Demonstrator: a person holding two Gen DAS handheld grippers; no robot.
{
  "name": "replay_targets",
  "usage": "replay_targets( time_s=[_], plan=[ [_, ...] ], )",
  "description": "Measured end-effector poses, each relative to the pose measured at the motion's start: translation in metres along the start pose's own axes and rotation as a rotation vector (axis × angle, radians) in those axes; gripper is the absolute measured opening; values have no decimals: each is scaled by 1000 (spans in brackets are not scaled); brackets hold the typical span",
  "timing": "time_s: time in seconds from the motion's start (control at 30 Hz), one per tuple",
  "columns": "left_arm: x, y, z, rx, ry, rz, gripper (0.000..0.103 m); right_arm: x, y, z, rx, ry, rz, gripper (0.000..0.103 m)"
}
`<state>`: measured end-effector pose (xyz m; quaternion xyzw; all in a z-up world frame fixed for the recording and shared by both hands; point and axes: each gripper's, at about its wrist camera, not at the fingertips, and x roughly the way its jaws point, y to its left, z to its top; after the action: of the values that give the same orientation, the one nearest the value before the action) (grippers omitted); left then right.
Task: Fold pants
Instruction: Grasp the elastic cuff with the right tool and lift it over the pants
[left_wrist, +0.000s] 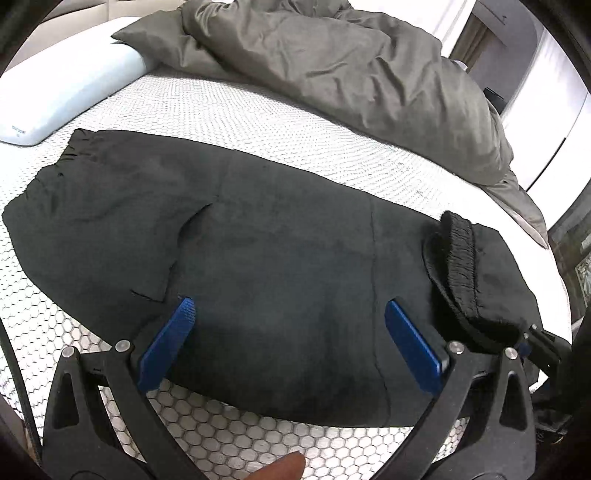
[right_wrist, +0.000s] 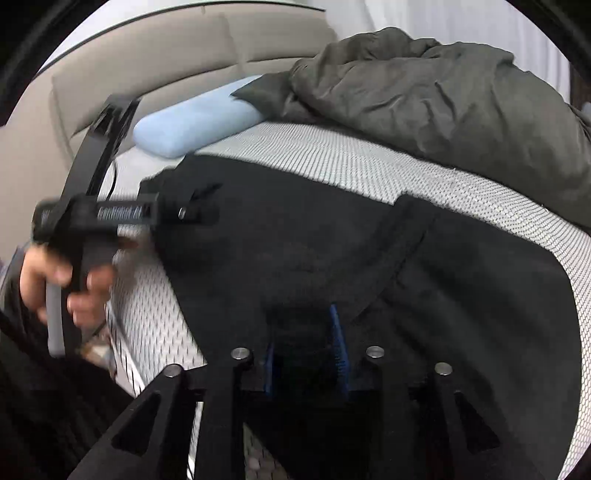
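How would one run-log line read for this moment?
pants: flat on mattress; left gripper: open over pants; right gripper: fabric between jaws, grip unclear

Pants (left_wrist: 258, 251) on mattress (left_wrist: 221, 107) — pillow (left_wrist: 62, 92), duvet (left_wrist: 351, 74) behind.

- A small dark printed mark is showing on the near end face of the pale blue pillow (left_wrist: 66, 96) in the left wrist view, too tiny to be read.
- Pale markings are showing on the side of the left gripper (right_wrist: 122, 212) in the right wrist view, smeared by blur and unreadable.
- Nothing else is carrying legible text.
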<state>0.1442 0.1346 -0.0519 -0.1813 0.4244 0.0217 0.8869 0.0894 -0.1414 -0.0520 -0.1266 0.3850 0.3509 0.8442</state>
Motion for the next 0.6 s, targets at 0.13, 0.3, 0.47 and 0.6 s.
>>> replay_targets(
  time_s=[0.13,0.3,0.47,0.6],
  plan=[
    [1,-27,-6,33,15,-64,102,-40,-17,-8,43,-98,57,66],
    [10,-74,-20,95,89,-226,102,-68,-62,-23,153,-168,-28,72],
    [10,-103,-23,135,87,-255,102,-56,-113,-45,295,-71,-163,72],
    [-2,-96,-13,76,39,-268,102,-49,-123,-50,286,-50,-225,72]
  ],
)
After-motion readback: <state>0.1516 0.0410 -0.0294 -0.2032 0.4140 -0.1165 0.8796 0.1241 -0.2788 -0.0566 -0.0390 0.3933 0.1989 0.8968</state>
